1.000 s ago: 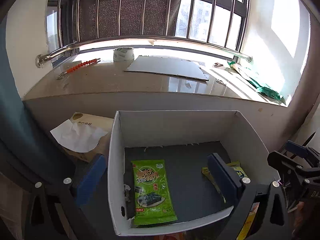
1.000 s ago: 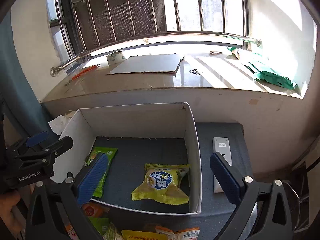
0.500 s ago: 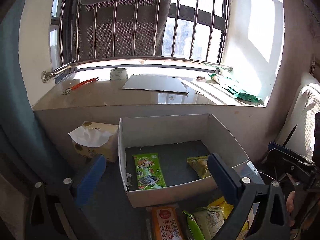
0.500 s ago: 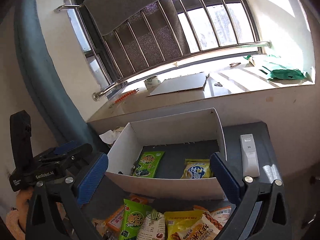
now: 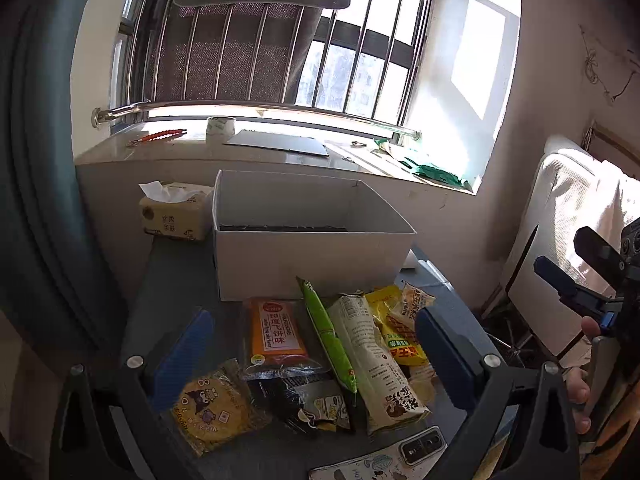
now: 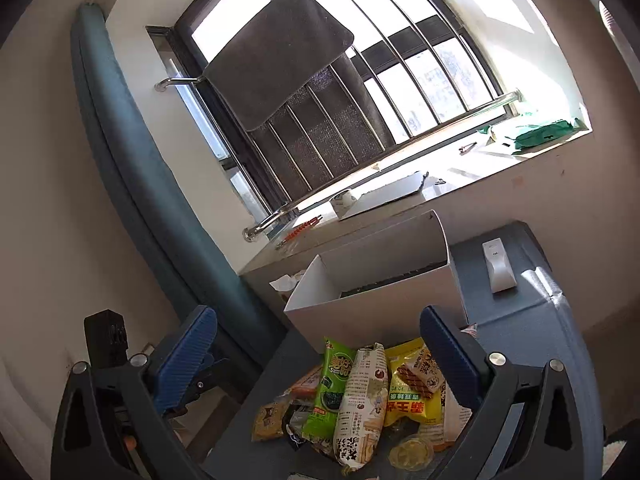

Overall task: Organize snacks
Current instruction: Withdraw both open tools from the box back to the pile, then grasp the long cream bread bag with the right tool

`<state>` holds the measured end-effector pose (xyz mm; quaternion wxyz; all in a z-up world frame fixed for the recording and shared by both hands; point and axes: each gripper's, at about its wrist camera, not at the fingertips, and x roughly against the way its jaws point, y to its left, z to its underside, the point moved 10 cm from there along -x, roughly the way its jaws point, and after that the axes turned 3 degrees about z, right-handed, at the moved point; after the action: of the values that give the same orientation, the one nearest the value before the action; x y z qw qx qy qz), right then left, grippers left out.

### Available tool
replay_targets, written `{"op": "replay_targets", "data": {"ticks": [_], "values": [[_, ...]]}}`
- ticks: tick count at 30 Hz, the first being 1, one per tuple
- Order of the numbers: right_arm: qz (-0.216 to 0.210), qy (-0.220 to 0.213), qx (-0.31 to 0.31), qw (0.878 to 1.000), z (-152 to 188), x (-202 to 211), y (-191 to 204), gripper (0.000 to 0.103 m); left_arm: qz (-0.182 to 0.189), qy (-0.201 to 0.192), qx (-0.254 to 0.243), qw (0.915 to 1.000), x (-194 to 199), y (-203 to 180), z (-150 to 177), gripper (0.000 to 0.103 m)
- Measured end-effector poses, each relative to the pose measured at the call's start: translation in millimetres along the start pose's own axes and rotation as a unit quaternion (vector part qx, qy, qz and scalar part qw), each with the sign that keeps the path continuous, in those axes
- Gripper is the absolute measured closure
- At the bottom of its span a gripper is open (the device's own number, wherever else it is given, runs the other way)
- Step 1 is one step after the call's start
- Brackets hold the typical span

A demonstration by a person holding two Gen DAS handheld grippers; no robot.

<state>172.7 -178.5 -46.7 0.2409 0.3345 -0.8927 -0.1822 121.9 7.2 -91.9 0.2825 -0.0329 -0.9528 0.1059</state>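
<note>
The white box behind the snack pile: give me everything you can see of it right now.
The white box is an open-topped rectangular carton of what looks like thin white card, with no lid in sight. It stands upright on the blue-grey table, just behind the snack pile, below the window ledge. A tissue box sits beside its left wall. From both views only a dark strip of its floor shows; what lies inside is hidden by the near wall. Neither gripper touches it.

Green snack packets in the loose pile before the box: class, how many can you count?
1: a green seaweed packet lies mid-pile, between the orange packet and the long white packet. Others may be buried underneath.
</note>
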Motion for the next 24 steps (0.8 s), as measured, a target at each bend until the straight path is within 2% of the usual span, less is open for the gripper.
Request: {"op": "replay_targets", "data": {"ticks": [2, 4, 8, 10, 12, 16, 19, 21, 24], "values": [[0.013, 0.024, 0.038, 0.999, 22, 3, 2, 0.0, -0.007, 0.003, -0.015, 0.9999, 8, -7, 10, 0.0], [0.044, 0.059, 0.065, 0.995, 45, 3, -4, 0.0, -0.007, -0.001, -0.028, 0.9996, 18, -14, 16, 0.0], [0.059, 0.099, 0.064, 0.991, 76, 3, -17, 0.0, 0.027, -0.003, -0.047, 0.9985, 26, -29, 19, 0.0], [0.094, 0.119, 0.07, 0.986, 85, -3, -33, 0.0, 0.022, -0.012, -0.05, 0.9984, 28, -31, 16, 0.0], [0.121, 0.12, 0.061, 0.983, 85, -7, -49, 0.0, 0.028, -0.016, -0.051, 0.9982, 31, -33, 14, 0.0], [0.084, 0.11, -0.003, 0.99, 78, -7, -60, 0.0, 0.031, -0.028, -0.036, 0.9985, 37, -29, 13, 0.0], [0.057, 0.128, -0.057, 0.989, 76, -12, -66, 0.0, 0.032, -0.018, -0.03, 0.9989, 36, -26, 17, 0.0], [0.049, 0.116, -0.092, 0.988, 71, -13, -74, 0.0, 0.039, -0.015, -0.027, 0.9988, 36, -26, 18, 0.0], [0.043, 0.115, -0.106, 0.987, 67, -22, -81, 0.0, 0.035, -0.017, -0.035, 0.9986, 38, -29, 19, 0.0]]}}
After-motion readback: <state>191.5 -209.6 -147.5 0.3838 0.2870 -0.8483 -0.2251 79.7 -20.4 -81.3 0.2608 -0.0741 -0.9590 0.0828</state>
